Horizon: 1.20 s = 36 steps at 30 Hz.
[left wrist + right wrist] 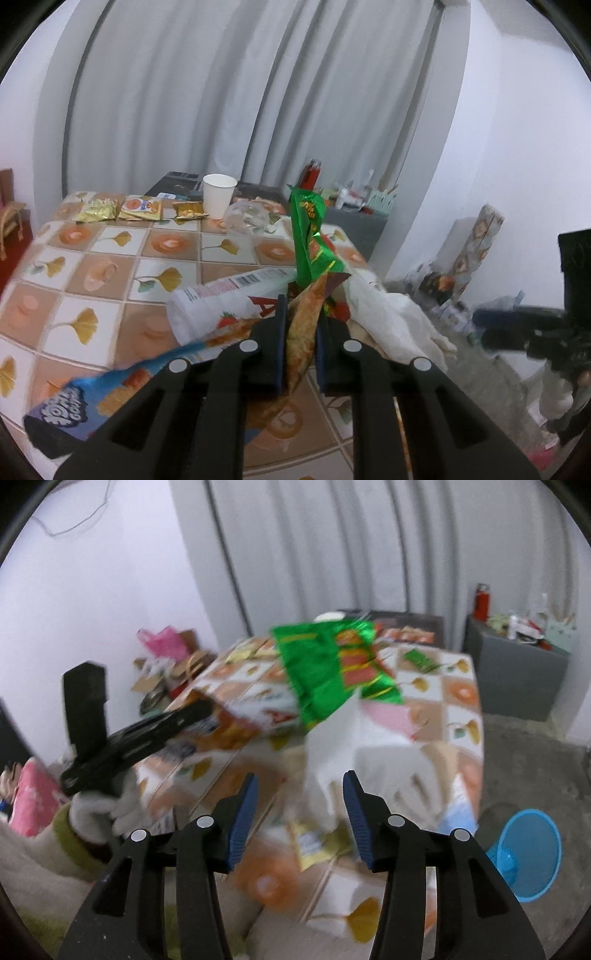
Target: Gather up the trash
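My left gripper point(301, 325) is shut on a bundle of trash point(306, 317): a green foil wrapper point(308, 236), a white packet with a barcode point(221, 302), a blue snack bag point(74, 402) and crumpled white tissue point(391, 321). It holds the bundle above the tiled table point(110, 266). In the right wrist view the same bundle point(325, 675) hangs from the left gripper point(155, 731). My right gripper point(299, 797) is open and empty, just below the white tissue point(354, 753).
On the table's far side stand a white paper cup point(218, 201), several small snack packets point(140, 208) and a crumpled clear plastic piece point(247, 218). A blue waste basket point(524, 853) lies on the floor at right. A grey cabinet point(517, 668) stands behind.
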### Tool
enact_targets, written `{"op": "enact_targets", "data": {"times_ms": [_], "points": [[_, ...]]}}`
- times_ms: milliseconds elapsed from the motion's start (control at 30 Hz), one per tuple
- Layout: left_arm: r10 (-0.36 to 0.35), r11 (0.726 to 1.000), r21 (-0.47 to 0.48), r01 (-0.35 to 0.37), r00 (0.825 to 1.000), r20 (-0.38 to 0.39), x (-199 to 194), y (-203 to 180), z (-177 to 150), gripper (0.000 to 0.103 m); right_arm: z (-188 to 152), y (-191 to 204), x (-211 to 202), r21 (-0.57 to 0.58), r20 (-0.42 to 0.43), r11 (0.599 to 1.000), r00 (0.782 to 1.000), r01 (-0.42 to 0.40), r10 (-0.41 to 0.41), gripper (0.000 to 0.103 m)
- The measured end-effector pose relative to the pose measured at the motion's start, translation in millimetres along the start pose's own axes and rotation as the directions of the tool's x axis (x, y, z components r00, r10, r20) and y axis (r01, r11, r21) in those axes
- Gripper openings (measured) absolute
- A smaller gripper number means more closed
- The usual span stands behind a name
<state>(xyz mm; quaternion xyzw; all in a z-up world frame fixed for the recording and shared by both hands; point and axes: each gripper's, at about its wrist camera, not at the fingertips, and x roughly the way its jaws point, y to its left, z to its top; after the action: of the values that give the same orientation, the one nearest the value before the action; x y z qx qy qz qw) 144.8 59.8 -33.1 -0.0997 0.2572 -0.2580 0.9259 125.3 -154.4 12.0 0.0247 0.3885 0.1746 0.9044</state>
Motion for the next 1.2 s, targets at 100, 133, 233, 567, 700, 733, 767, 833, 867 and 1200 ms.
{"op": "enact_targets", "data": {"times_ms": [100,133,233,567,700,733,767,833,867,1200], "points": [[-0.026,0.997,-0.071,0.026,1.0,-0.003,9,11,-18,0.013,-4,6,3,-0.002,-0.043,1.0,0.999,-0.018,0.018,0.046],[-0.034,0.994,-0.1,0.034,0.999,-0.001,11,14,-23,0.013,-5,8,4,-0.002,-0.053,1.0,0.998,-0.023,0.023,0.046],[-0.09,0.981,-0.173,0.09,0.996,0.01,14,24,-29,0.013,-7,11,5,0.0,-0.071,1.0,0.997,-0.031,0.031,0.046],[-0.121,0.966,-0.231,0.118,0.993,0.001,21,40,-26,0.013,-12,24,20,0.02,-0.125,0.992,0.984,-0.126,0.127,0.049],[-0.138,0.962,-0.237,0.132,0.99,-0.008,20,43,-27,0.013,-34,55,53,-0.022,-0.237,0.968,0.942,-0.249,0.237,0.05],[-0.146,0.961,-0.241,0.139,0.989,-0.009,21,44,-27,0.013,-39,60,62,-0.023,-0.263,0.962,0.93,-0.271,0.256,0.05],[-0.156,0.958,-0.247,0.148,0.988,-0.012,22,45,-27,0.013,-44,63,71,-0.015,-0.287,0.955,0.916,-0.296,0.279,0.05],[-0.177,0.95,-0.264,0.167,0.984,-0.014,22,49,-28,0.013,-55,66,90,0.024,-0.339,0.939,0.881,-0.342,0.329,0.048],[-0.184,0.947,-0.271,0.174,0.983,-0.015,24,51,-28,0.013,-58,65,95,0.041,-0.35,0.934,0.871,-0.354,0.345,0.047],[-0.208,0.937,-0.291,0.193,0.978,-0.022,28,59,-27,0.013,-85,66,127,0.25,-0.385,0.863,0.773,-0.438,0.504,0.045]]}}
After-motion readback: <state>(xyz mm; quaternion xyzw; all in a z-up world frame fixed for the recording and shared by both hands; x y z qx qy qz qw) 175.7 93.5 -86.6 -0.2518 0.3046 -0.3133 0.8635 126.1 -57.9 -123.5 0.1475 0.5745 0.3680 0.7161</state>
